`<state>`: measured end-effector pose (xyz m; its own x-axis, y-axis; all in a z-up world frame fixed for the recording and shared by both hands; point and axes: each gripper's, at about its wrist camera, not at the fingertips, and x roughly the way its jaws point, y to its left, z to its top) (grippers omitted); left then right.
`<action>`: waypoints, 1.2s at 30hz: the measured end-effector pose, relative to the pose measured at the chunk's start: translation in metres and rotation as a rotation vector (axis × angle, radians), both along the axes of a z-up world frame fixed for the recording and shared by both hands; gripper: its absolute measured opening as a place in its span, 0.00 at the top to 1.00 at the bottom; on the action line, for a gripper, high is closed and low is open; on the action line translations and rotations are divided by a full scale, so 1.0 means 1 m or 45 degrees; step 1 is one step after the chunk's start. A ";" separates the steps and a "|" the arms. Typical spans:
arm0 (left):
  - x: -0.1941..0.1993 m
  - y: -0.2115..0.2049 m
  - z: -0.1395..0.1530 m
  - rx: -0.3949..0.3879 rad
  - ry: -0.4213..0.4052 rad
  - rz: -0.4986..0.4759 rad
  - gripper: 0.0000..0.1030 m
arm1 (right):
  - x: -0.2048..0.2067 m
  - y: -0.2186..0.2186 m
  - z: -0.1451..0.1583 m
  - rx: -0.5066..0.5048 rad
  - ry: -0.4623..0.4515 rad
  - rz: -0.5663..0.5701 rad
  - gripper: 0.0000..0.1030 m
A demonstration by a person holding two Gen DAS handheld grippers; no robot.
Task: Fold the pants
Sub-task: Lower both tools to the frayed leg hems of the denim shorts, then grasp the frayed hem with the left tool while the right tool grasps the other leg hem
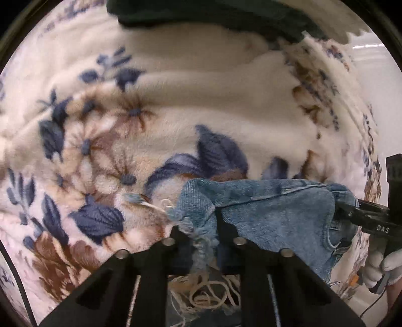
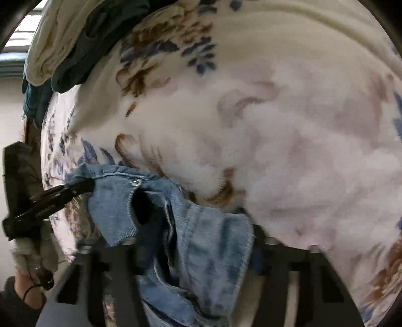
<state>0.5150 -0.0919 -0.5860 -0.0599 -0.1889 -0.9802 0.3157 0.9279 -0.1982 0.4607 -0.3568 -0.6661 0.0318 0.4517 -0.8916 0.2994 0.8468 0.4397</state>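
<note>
Pants point(image 1: 271, 211) lie on the blanket point(image 1: 176, 130) — clothes pile point(image 1: 213, 15) behind them.

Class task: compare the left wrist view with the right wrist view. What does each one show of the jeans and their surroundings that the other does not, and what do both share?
Only the left wrist view shows the frayed threads hanging from the jeans and the bold blue and brown flowers printed on the blanket. Only the right wrist view shows the metal rivet on the jeans and a cream cloth piled with dark clothes. Both show the jeans lifted over the blanket, with the left gripper and the right gripper each shut on the denim.
</note>
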 end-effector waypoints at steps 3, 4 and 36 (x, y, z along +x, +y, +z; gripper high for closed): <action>-0.012 -0.005 0.023 0.004 -0.087 -0.004 0.93 | -0.004 0.010 0.016 -0.032 -0.042 0.007 0.66; -0.016 -0.004 0.032 0.009 -0.115 -0.003 0.93 | -0.003 0.016 0.022 -0.044 -0.049 0.005 0.69; -0.309 0.119 0.071 -0.249 0.245 0.734 0.91 | -0.326 0.080 0.078 0.077 0.045 0.186 0.69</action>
